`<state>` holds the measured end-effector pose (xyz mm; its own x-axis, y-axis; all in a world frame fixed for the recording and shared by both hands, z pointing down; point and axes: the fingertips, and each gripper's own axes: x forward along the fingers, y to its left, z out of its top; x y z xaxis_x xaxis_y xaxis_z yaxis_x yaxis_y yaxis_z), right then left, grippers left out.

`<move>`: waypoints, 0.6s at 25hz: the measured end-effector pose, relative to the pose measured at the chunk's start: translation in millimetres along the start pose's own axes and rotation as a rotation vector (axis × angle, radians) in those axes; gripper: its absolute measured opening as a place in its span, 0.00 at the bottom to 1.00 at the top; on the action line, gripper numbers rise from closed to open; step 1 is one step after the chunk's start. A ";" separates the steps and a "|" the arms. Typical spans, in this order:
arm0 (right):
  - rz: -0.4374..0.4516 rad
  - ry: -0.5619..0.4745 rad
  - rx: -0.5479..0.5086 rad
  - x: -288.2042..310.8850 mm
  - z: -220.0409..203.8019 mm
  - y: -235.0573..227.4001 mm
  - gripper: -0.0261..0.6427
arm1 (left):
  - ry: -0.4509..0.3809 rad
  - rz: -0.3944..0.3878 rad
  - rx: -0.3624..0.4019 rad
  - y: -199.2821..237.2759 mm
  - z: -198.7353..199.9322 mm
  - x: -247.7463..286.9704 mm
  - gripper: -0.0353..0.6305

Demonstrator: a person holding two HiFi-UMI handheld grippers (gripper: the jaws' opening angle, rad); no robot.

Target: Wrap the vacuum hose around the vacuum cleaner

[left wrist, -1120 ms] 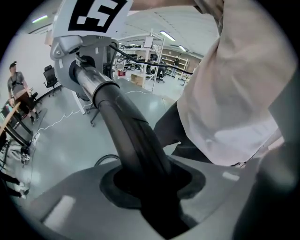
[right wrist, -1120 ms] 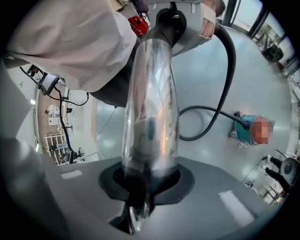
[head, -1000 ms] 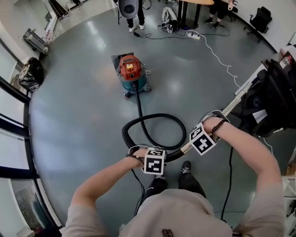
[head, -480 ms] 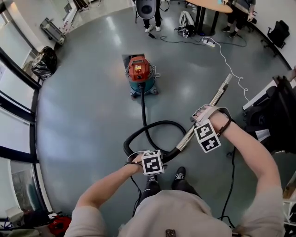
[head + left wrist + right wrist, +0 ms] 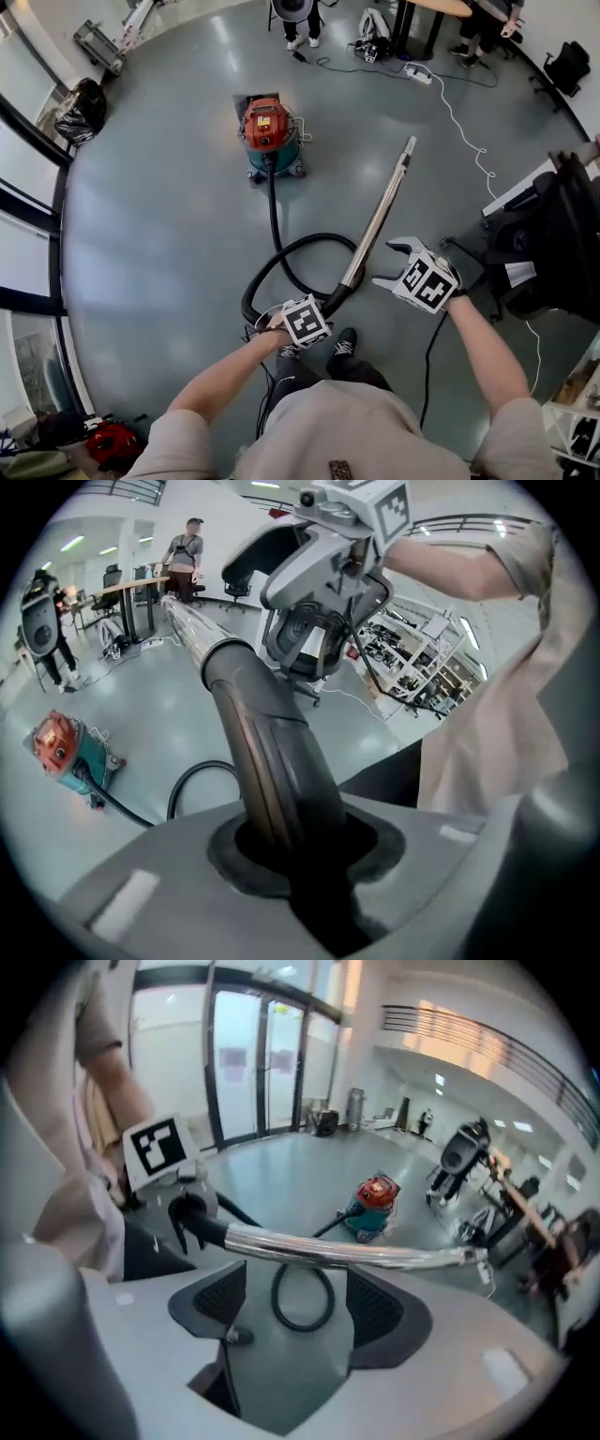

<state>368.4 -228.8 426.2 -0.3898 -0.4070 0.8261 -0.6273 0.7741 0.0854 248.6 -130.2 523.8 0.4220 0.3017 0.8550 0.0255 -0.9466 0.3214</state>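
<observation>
The left tongs (image 5: 295,850) are clamped on the dark curved plastic handle (image 5: 267,742), a smooth moulded elbow gripped from both sides. Out of that handle runs a straight chrome metal tube (image 5: 380,211), bright and mirror-smooth, slanting away over the glossy grey floor (image 5: 159,216) toward the upper right of the head view

The right tongs (image 5: 392,263) sit just beside the tube's near end, on its right, clear of it. Their jaws stand wide apart and have just been opening; nothing lies between the dark mesh-textured pads (image 5: 375,1307), and in the right gripper view the tube crosses just beyond the tips, untouched

The black flexible hose (image 5: 265,258) leaves the handle, curls into one round loop on the floor in front of the person, then runs nearly straight to the round canister vacuum cleaner with red lid and teal body (image 5: 270,136). The canister stands well apart from the person, and the hose joins it at its front
</observation>
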 end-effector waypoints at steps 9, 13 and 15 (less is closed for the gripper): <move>0.231 -0.360 0.909 43.6 -6.1 -4.5 0.77 | -0.072 0.078 -0.153 7.7 55.6 26.3 0.20; 0.282 -0.424 1.098 64.4 -0.5 -6.9 0.77 | -0.098 0.116 -0.193 4.6 77.0 29.5 0.20; 0.299 -0.438 1.144 71.6 2.3 -7.2 0.74 | -0.118 0.125 -0.196 0.6 86.8 29.8 0.19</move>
<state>343.5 -264.7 483.5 -0.6696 -0.5849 0.4577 -0.6147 0.0906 -0.7835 339.9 -131.7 514.1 0.5141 0.1571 0.8432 -0.2047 -0.9322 0.2985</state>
